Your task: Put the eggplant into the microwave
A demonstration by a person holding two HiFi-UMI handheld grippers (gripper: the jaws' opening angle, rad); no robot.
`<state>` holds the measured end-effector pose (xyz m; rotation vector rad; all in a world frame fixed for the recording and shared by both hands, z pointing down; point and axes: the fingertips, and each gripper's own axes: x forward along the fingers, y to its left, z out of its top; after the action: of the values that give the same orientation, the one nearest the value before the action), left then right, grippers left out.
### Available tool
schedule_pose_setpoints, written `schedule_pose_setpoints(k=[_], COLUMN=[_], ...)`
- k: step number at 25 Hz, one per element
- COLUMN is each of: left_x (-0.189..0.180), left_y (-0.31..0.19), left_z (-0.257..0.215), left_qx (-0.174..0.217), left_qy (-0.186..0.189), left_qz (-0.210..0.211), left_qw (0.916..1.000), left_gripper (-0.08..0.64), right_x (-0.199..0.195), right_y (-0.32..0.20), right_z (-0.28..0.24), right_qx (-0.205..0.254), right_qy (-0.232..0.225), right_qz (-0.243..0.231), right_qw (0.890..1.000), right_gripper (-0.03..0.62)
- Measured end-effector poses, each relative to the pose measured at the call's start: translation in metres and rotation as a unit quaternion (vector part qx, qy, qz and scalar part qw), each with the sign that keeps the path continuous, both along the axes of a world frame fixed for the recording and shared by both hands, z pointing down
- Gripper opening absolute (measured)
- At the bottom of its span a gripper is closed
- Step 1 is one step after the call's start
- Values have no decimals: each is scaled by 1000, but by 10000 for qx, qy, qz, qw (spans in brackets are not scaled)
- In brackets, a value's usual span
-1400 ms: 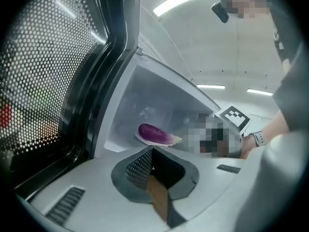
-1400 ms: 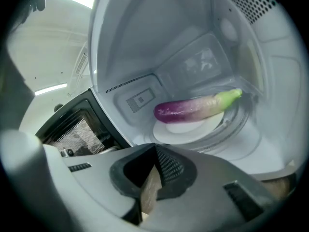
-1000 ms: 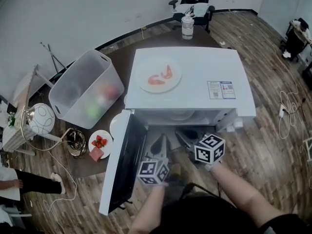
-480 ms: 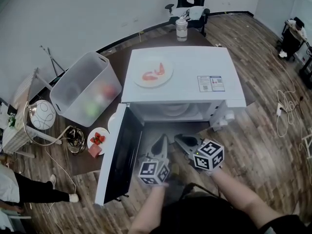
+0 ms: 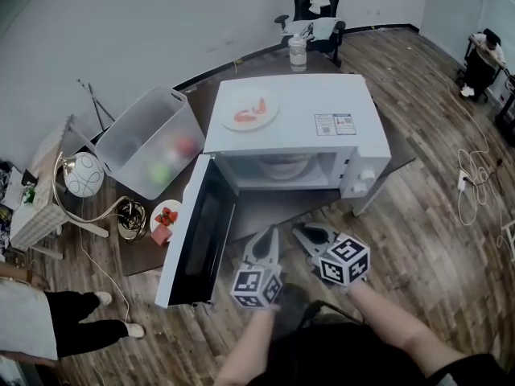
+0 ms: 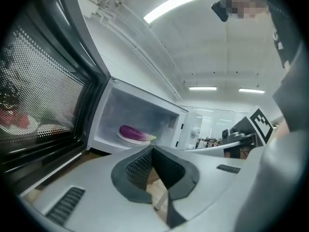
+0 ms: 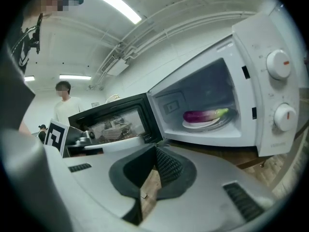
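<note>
In the middle of the right gripper view, the eggplant (image 7: 205, 115) is lying on a plate (image 7: 193, 125) inside the microwave (image 5: 322, 127), so the placing looks done. Low in the head view, the left gripper (image 5: 268, 236) and right gripper (image 5: 306, 233) are hanging with jaws together, empty. The open door (image 5: 197, 240) is likely needing a push shut.

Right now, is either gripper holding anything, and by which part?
Nothing is held. The left gripper and right gripper are shut and empty; the eggplant lies on a plate inside the microwave.

Microwave (image 5: 298, 127), bin (image 5: 149, 147), jar (image 5: 298, 55) on table (image 5: 273, 207)
</note>
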<state>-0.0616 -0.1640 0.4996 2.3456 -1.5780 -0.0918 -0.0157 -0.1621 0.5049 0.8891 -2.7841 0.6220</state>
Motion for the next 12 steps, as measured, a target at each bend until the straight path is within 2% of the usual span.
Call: schedule_pose_setpoints(k=[12], left_x=[22], left_y=[78], left_z=[-5], left_qx=[106], left_qy=[18], left_qz=[-42], left_qw=[9999], left_gripper=[0], right_x=[16], right_y=[67], right_z=[-8], right_qx=[50], right_qy=[-77], right_qz=[44], right_qw=[9999], right_gripper=[2])
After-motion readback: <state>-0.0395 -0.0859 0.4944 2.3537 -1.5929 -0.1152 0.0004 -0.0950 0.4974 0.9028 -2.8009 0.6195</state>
